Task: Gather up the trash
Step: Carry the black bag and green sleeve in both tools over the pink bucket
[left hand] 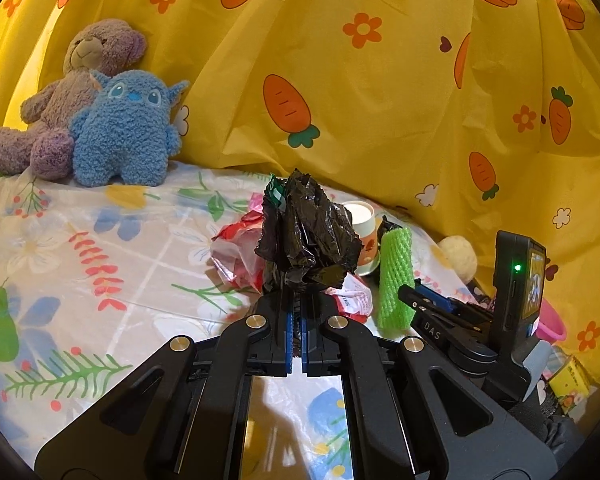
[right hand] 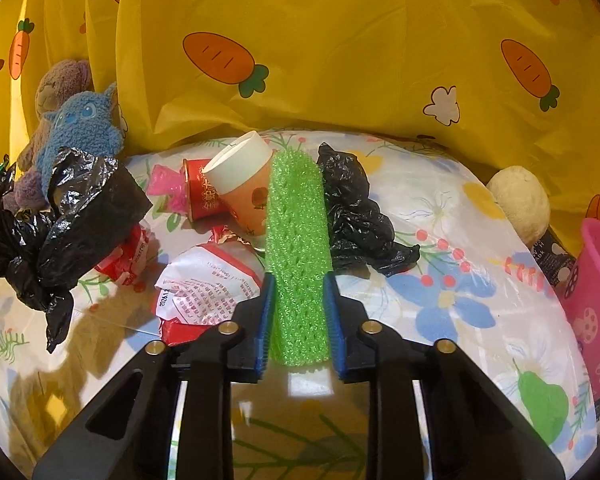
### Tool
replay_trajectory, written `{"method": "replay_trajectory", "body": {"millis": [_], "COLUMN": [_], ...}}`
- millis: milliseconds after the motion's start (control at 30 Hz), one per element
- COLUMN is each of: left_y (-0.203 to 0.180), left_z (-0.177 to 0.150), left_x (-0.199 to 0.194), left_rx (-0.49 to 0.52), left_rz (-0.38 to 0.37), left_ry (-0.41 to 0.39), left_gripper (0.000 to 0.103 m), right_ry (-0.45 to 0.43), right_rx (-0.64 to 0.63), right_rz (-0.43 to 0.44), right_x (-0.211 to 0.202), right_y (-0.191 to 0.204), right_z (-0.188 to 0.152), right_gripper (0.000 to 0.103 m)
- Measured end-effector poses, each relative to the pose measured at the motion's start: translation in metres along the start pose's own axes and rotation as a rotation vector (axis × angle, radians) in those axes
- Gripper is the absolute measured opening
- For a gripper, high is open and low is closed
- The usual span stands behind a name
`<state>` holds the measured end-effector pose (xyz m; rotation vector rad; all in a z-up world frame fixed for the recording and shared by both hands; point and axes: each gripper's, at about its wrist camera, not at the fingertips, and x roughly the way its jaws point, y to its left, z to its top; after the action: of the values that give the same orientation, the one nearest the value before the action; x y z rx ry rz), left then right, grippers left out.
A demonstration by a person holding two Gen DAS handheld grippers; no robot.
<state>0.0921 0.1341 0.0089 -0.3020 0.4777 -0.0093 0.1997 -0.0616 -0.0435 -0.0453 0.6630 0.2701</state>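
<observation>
Left wrist view
Left claw [left hand: 296, 312]: I have it clamped on the black bag [left hand: 306, 236], jaws nearly together because thin film crushes flat; the bag bunches upward at 12 o'clock from the tips.
Trash pile: red wrappers [left hand: 240, 252] lie at 10 o'clock of the bag, the cup [left hand: 364, 236] at 2 o'clock behind it, all on the floral sheet [left hand: 60, 248].
Right claw [left hand: 416, 300]: comes in from 4 o'clock, tips at the green net [left hand: 396, 276].

Right wrist view
Right claw [right hand: 299, 312]: blue pads [right hand: 265, 312] on both sides of the green net [right hand: 298, 260], pressing it; I judge it gripped low so the foam stands toward 12 o'clock.
Cup [right hand: 242, 184]: tipped, just beside the net at 11 o'clock, against a red can [right hand: 198, 192].
Second bag [right hand: 356, 216]: crumpled at 1 o'clock, touching the net's edge.
Paper wrapper [right hand: 204, 288]: at 9 o'clock of the tips, not yet collected.
Pink bin [right hand: 596, 300]: at 3 o'clock; probably where my loads go.
Toys [right hand: 76, 128]: at 10 o'clock by the curtain [right hand: 340, 60], not trash.
</observation>
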Motion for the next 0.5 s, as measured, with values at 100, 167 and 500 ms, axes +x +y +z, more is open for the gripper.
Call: {"method": "replay_trajectory", "body": {"millis": [100,167,500], "left_y": [0.001,0.001,0.000], "left_z": [0.000,0.000,0.002], "left_x": [-0.002,-0.004,-0.017], "left_rx": [-0.002,0.000,-0.024], "left_rz": [-0.008,-0.011,-0.044], "left_ry": [-0.002,-0.006,-0.017], "left_gripper": [0.001,0.001,0.001], "right_ry": [-0.011,-0.025,-0.128], "right_rx": [0.001,0.010,0.062], "right_rz": [0.001,0.005,0.032], "right_x": [-0.003,-0.008,-0.058], "right_y": [-0.002,-0.005,-0.023], "right_z": [-0.001,-0.001,-0.011], "right_gripper": [0.016,0.016,0.015]}}
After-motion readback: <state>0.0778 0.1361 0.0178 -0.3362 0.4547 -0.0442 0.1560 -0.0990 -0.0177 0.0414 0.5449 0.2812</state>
